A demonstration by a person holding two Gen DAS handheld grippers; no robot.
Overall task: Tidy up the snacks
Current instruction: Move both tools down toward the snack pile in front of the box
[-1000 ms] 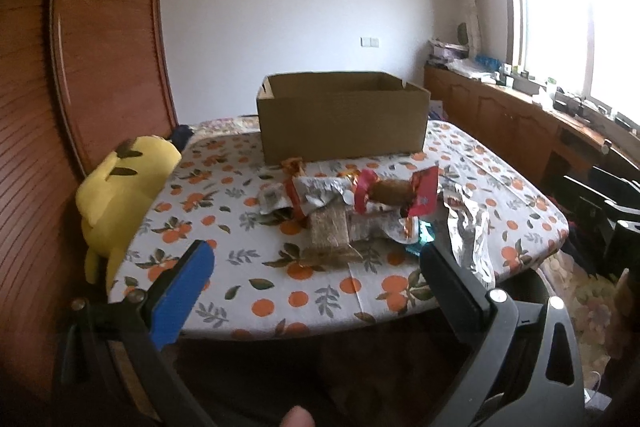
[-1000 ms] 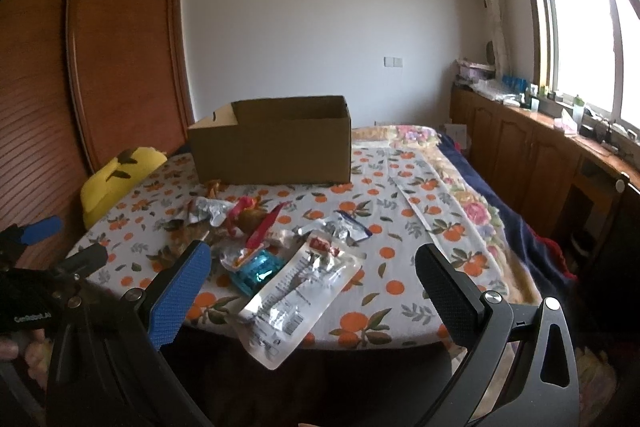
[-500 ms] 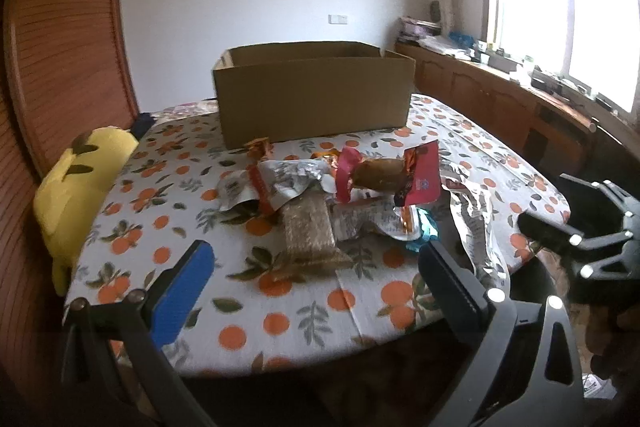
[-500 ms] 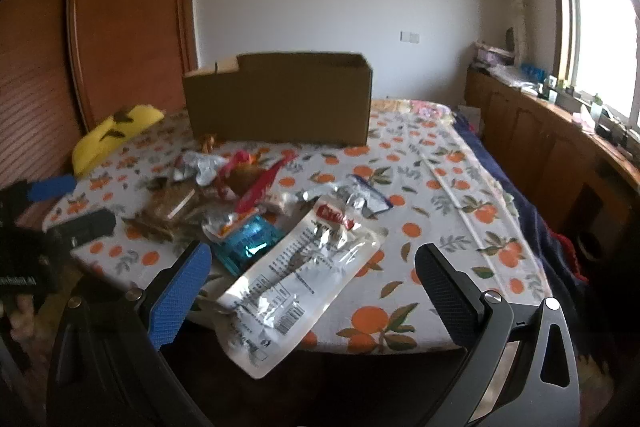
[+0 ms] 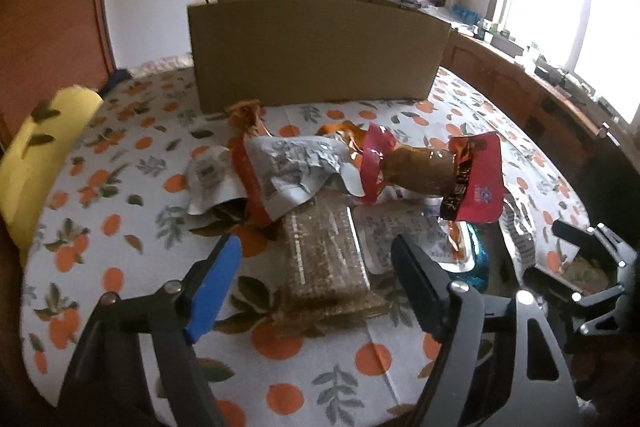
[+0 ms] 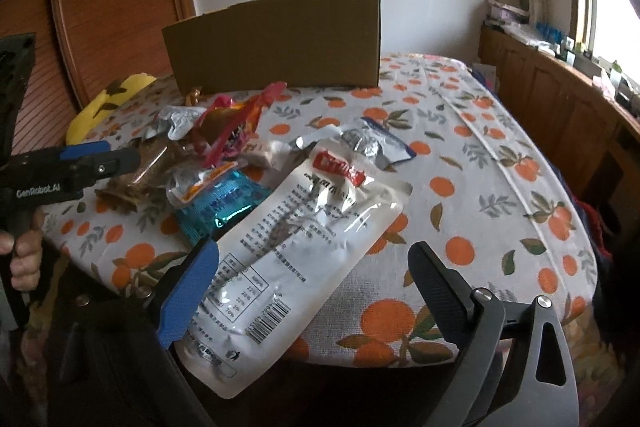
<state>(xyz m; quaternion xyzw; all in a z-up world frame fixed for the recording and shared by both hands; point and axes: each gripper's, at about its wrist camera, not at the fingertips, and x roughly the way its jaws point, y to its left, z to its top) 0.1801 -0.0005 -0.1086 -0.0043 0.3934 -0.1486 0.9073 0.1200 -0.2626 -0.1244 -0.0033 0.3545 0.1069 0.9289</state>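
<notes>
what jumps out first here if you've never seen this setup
A jumbled heap of crinkly snack packets on the orange-print tablecloth, in front of a big open brown cardboard box. Nearest the right gripper, a long white plastic pouch with a red label hangs over the table's near edge. Both grippers are open; the left gripper faces a brown bar packet.

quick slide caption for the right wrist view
Open right gripper poised over a white snack pouch overhanging the table edge, cardboard box behind.

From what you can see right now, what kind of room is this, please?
Probably a room in a home, perhaps a dining room. A table with an orange-print cloth holds snack packets and a cardboard box; wooden cabinets run below a window.
</notes>
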